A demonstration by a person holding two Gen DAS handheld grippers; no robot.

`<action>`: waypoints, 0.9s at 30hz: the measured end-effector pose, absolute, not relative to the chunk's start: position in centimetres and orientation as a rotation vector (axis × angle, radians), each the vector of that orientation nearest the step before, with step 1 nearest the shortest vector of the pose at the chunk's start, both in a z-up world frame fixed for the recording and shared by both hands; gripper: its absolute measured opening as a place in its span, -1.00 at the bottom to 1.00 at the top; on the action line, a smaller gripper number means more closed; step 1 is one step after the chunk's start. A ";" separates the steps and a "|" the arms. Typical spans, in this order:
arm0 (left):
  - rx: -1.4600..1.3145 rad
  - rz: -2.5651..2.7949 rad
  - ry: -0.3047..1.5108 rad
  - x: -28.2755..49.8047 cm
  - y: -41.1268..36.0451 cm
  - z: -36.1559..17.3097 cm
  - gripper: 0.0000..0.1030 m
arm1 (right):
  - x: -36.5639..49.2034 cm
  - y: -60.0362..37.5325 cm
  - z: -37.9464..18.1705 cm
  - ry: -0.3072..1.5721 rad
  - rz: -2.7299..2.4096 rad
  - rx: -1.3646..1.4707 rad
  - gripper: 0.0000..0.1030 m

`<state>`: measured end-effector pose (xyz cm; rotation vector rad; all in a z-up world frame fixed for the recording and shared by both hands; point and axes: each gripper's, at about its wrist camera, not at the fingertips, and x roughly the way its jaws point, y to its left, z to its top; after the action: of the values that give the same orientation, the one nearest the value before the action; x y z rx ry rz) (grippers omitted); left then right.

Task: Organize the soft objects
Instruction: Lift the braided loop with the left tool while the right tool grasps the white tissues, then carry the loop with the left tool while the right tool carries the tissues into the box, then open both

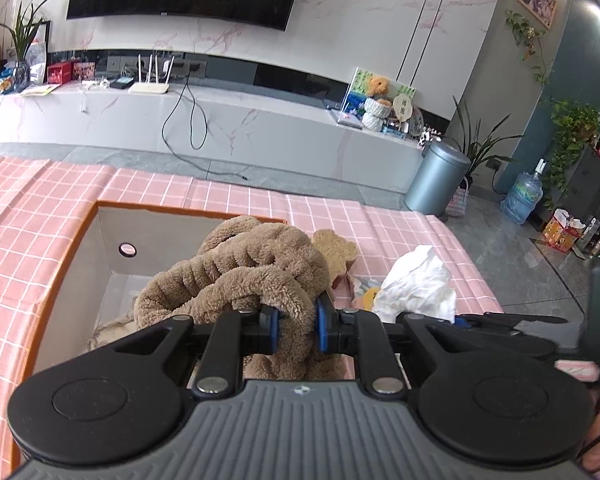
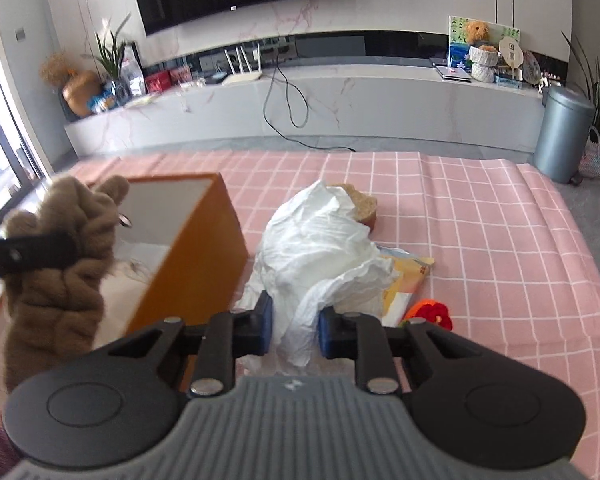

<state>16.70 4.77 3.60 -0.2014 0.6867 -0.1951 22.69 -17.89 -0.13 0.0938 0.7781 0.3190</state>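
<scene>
Above orange box (image 1: 66, 268) rim: left claw (image 1: 296, 320) clamps brown plush (image 1: 256, 264) (right claw (image 2: 295, 320) pinches white cloth (image 2: 320, 240)).

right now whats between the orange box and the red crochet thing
In the right wrist view, the crumpled white cloth lies between the orange box and the red crochet piece, with the right gripper closed on it.

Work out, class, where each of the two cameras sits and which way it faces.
Left wrist: rides the left gripper, facing the TV wall over the orange box; its fingers clamp the brown plush.
Right wrist: rides the right gripper, facing the same wall, fingers around the white cloth; the left gripper's finger enters at left.
Shared: the plush, box, cloth and pink checked tablecloth.
</scene>
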 end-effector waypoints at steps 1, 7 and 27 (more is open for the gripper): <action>-0.202 -0.196 0.680 16.4 4.9 3.9 -0.62 | 22.2 -18.0 0.6 0.763 0.329 0.099 -0.60; -0.187 -0.189 0.630 15.0 5.9 5.7 -0.62 | 19.5 -19.3 4.6 0.684 0.380 0.184 -0.63; -0.106 -0.255 0.690 21.1 10.6 5.8 -0.62 | 23.7 -5.9 6.0 0.755 0.652 -0.082 -0.62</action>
<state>21.07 10.62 5.78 -0.1057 0.6897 -0.2555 23.69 -5.93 6.01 -0.0819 0.7552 0.6519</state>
